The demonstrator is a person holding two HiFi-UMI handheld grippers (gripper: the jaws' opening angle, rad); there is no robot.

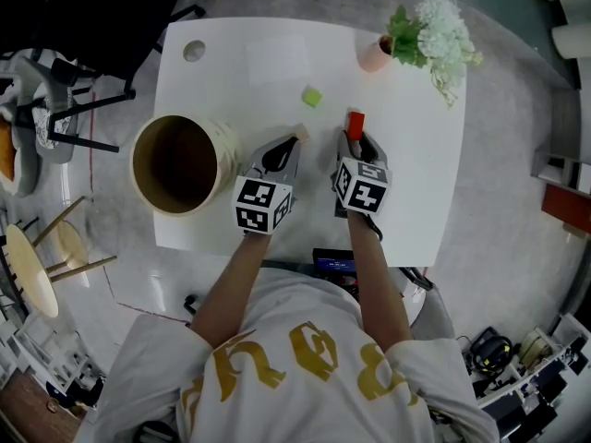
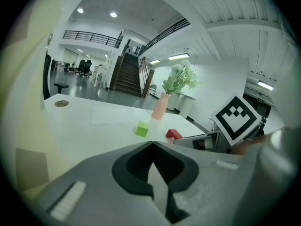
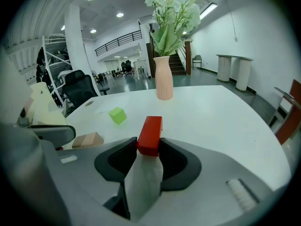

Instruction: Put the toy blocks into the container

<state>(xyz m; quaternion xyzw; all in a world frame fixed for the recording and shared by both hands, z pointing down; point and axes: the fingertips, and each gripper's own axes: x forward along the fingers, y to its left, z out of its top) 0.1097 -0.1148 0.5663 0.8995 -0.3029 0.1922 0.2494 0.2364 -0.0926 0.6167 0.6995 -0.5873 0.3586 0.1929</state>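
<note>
On the white table (image 1: 406,164) a red block (image 1: 355,123) (image 3: 150,133) lies lengthwise, and my right gripper (image 1: 355,138) (image 3: 149,146) is shut on its near end, one pad against each side. A green cube (image 1: 312,97) (image 3: 117,115) (image 2: 142,129) sits farther back. A small wooden block (image 1: 300,133) (image 3: 88,139) rests on the table right at the tip of my left gripper (image 1: 289,144) (image 2: 151,144), whose jaws meet with nothing between them. The round tan container (image 1: 138,169) stands open at the table's left edge, just left of the left gripper.
A pink vase (image 1: 374,55) (image 3: 163,84) with white flowers stands at the back right of the table. A round cable hole (image 1: 194,51) is at the back left. A black chair (image 1: 83,17) and wooden stools (image 1: 37,275) stand on the floor to the left.
</note>
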